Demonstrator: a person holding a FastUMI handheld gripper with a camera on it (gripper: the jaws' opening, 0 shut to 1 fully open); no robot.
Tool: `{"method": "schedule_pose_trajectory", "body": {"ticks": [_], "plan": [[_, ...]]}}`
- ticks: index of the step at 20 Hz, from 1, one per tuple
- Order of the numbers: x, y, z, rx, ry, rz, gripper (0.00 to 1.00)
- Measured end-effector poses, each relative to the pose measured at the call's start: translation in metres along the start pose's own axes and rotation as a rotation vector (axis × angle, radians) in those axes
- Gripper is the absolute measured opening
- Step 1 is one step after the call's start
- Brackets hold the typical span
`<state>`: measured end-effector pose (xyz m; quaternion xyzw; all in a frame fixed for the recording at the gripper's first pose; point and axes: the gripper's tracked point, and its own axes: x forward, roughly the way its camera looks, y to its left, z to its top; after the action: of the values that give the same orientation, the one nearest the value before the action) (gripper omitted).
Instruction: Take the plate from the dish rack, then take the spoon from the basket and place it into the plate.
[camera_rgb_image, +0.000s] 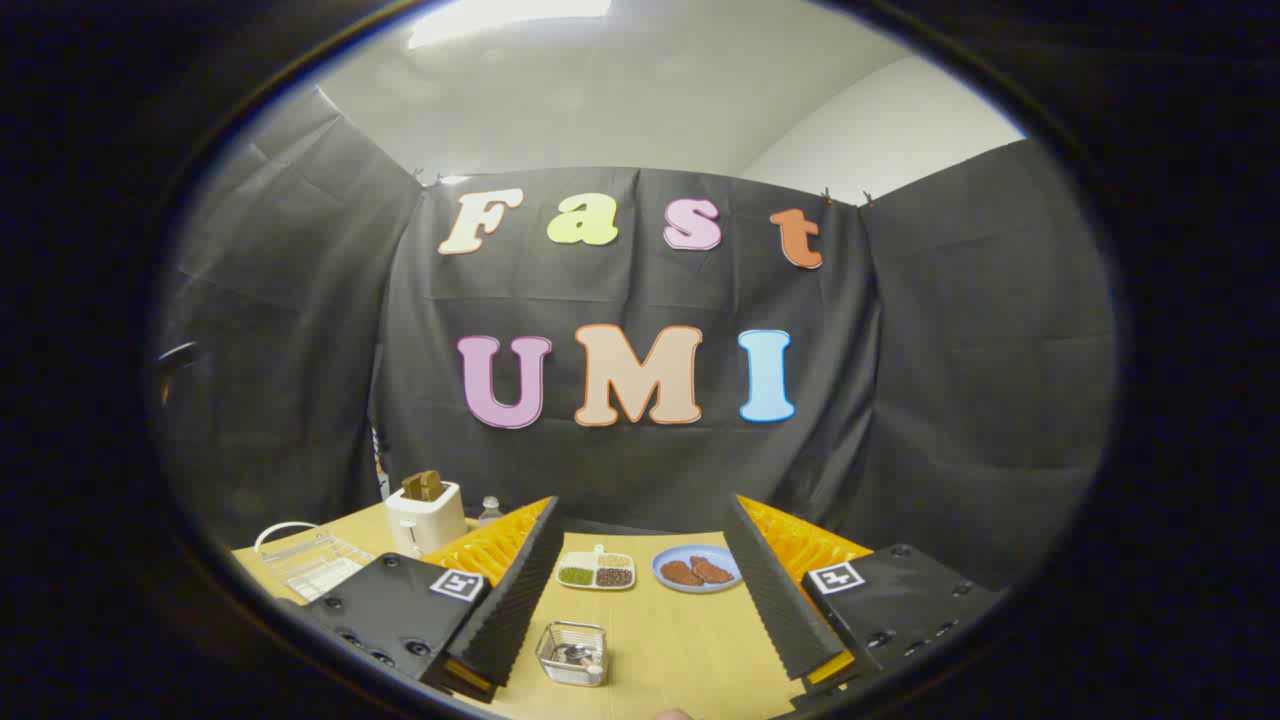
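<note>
The gripper (640, 600) is held above the wooden table (690, 640) with its two fingers spread wide apart, and nothing is between them. Just ahead of the fingers, close to the left one, stands a small wire basket (572, 653); some metal cutlery lies inside it, but I cannot tell clearly if it is the spoon. Beyond the basket, between the fingers, there is a white divided dish (596, 570) with green and brown contents, and beside it a blue plate (697, 568) that carries two brown pieces of food. Far to the left, outside the left finger, a white wire dish rack (305, 560) sits on the table, and near it a white toaster (424, 512) with toast in its slots.
</note>
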<state>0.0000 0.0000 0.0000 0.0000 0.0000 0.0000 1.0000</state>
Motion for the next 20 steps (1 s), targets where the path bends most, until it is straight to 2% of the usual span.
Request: {"method": "schedule_pose_trajectory", "body": {"ticks": [20], "plan": [[-0.003, -0.019, -0.001, 0.017, -0.002, -0.016, 1.00]]}}
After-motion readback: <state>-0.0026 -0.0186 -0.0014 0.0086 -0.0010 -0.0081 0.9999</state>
